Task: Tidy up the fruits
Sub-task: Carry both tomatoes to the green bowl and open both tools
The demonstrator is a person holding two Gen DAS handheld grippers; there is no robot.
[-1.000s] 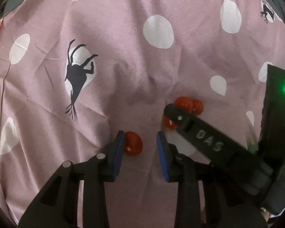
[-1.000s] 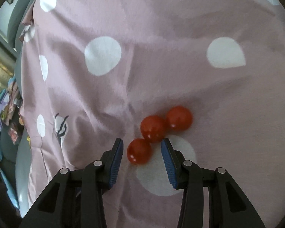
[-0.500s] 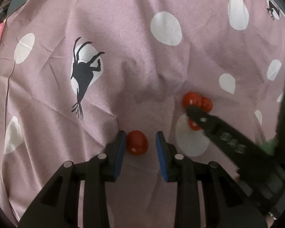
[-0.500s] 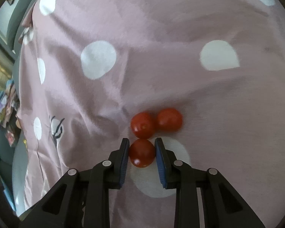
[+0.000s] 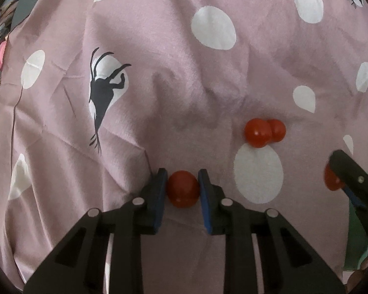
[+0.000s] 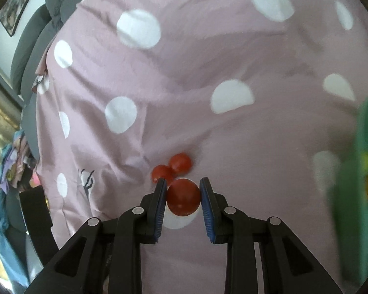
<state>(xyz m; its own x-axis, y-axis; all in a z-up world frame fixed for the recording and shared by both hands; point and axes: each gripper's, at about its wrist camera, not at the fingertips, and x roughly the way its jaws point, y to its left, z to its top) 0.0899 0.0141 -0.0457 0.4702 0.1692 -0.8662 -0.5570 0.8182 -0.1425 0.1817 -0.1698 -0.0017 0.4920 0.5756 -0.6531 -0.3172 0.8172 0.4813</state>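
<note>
left gripper (image 5: 182, 188): jaws have just been closing; blue pads now pressed on both sides of a cherry tomato (image 5: 182, 189), which sits low on the cloth, not visibly lifted yet
right gripper (image 6: 182, 194): clamped on a second cherry tomato (image 6: 183, 196); seems raised clear of the cloth, frame blurred; in the left wrist view it shows at the right edge with the red fruit in its tip
loose tomatoes: pair of cherry tomatoes (image 5: 264, 132) touching each other on the cloth, just above a white dot, well apart from the left gripper; in the right wrist view they lie just beyond the held one
surface: pink polka-dot cloth (image 5: 159, 49), wrinkled, with a black animal print (image 5: 103, 95) off to the left
container: teal tray (image 6: 360, 171) at the right edge of the right wrist view, blurred; holds something yellow-brown, cannot tell what
step: both grippers loaded with one tomato each, pick stage; two of four tomatoes not yet collected
next move (judgement): carry the right tomato over to the teal tray and release low; left one needs a straight lift off the cloth first
risk: tomatoes round and smooth, could pop out of the pads if squeezed off-centre; soft skin, so a light grip
also seen: grey headboard or cushion (image 6: 36, 24) at top left of the right wrist view
</note>
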